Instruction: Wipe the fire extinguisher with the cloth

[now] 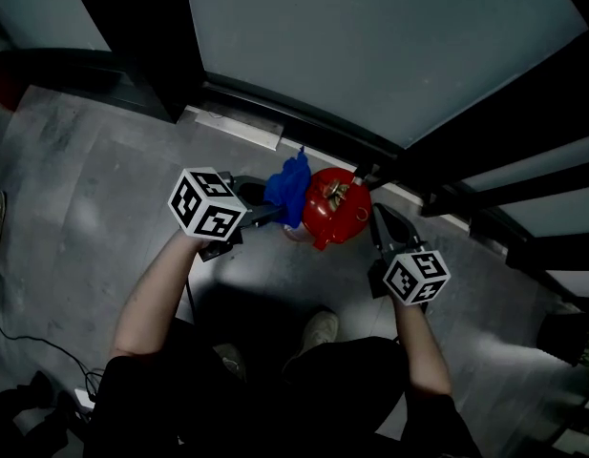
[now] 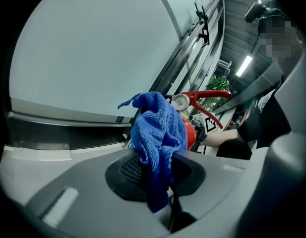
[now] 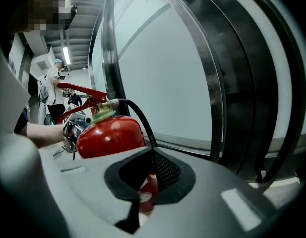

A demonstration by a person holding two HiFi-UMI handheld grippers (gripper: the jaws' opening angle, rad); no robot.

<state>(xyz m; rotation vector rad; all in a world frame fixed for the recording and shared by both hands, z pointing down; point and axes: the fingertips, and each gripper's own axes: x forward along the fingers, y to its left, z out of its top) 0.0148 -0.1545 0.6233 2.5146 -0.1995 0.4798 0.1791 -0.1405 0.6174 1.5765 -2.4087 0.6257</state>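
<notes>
A red fire extinguisher (image 1: 332, 210) stands on the grey floor against the base of a glass wall. My left gripper (image 1: 273, 214) is shut on a crumpled blue cloth (image 1: 289, 189), which it holds against the extinguisher's left side. In the left gripper view the cloth (image 2: 157, 133) bulges out of the left gripper (image 2: 155, 170) and hides most of the red body (image 2: 191, 131). My right gripper (image 1: 378, 216) is close to the extinguisher's right side. Its jaws stand slightly apart in the right gripper view (image 3: 145, 175), with the red tank (image 3: 110, 135) and black hose (image 3: 143, 120) just beyond them.
A glass panel (image 1: 370, 46) in dark metal frames (image 1: 304, 117) rises right behind the extinguisher, with a pale sill strip (image 1: 232, 127) at its foot. My shoe (image 1: 318, 330) is just below the extinguisher. A cable (image 1: 27, 346) lies at the left. A person (image 3: 52, 90) stands far off.
</notes>
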